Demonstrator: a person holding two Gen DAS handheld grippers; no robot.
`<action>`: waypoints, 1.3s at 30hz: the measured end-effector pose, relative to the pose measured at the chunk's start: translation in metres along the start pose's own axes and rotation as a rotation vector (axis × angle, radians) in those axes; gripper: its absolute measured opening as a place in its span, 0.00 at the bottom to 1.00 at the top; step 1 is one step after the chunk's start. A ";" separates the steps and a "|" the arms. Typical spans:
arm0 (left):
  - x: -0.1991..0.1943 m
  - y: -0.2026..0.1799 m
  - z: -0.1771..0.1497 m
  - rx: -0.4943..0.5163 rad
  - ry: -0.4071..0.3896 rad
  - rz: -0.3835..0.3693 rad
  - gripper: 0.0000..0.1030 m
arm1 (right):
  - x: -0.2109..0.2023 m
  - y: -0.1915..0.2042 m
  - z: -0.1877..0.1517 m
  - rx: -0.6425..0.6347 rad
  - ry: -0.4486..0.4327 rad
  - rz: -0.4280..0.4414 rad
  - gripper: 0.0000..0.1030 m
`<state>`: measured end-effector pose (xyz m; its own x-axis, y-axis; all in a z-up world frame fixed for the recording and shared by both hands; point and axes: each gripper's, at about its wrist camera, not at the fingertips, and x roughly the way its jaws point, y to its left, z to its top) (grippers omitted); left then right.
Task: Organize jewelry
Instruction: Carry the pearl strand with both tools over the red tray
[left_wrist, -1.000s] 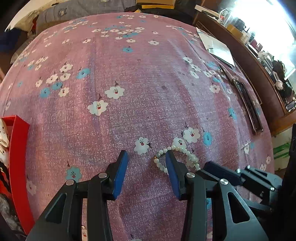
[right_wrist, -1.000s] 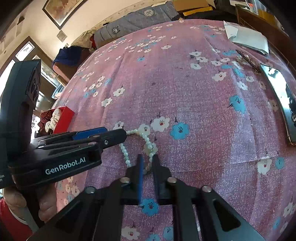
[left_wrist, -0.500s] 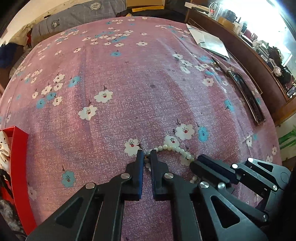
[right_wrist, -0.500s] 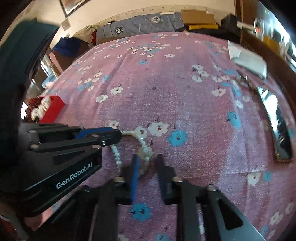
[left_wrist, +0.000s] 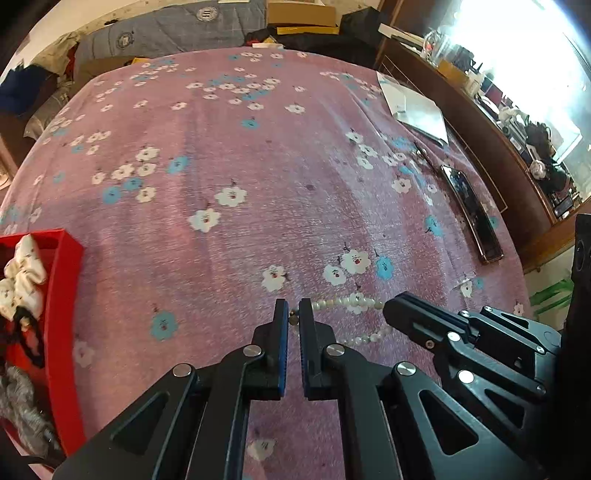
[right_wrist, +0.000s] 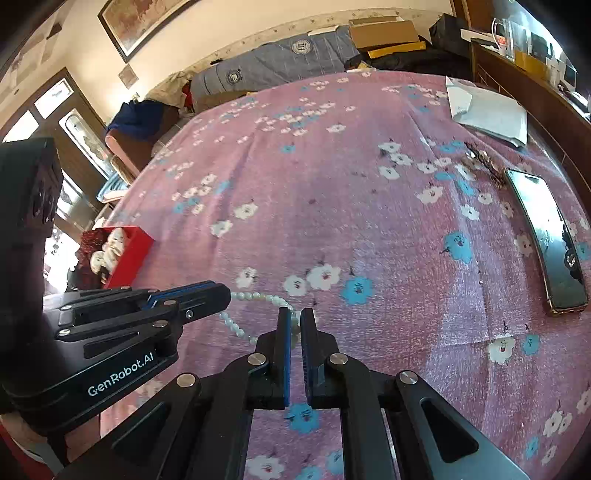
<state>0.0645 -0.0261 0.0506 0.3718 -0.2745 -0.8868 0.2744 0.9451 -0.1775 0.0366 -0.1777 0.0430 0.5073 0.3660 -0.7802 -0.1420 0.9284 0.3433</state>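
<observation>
The left tongs (left_wrist: 293, 314), which were spread wide a second ago, are now pinching one end of the pearl bracelet (left_wrist: 347, 303), and the right tongs (right_wrist: 295, 320), after loosening for an instant, are clamping its other end again. The strand is lying low over the flowered bedspread (left_wrist: 258, 177), stretched between them. With both ends held, they are probably getting ready to carry it toward the red box (left_wrist: 68, 295) at the left.
</observation>
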 end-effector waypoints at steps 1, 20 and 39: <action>-0.004 0.002 -0.001 -0.005 -0.004 0.001 0.05 | -0.003 0.003 0.000 -0.003 -0.004 0.005 0.06; -0.121 0.070 -0.036 -0.084 -0.138 0.130 0.05 | -0.035 0.113 0.011 -0.130 -0.067 0.118 0.06; -0.184 0.178 -0.051 -0.177 -0.227 0.281 0.05 | -0.007 0.254 0.041 -0.328 -0.063 0.178 0.06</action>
<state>-0.0009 0.2014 0.1606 0.6026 -0.0141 -0.7979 -0.0161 0.9994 -0.0298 0.0314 0.0533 0.1572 0.4995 0.5287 -0.6862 -0.4922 0.8251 0.2774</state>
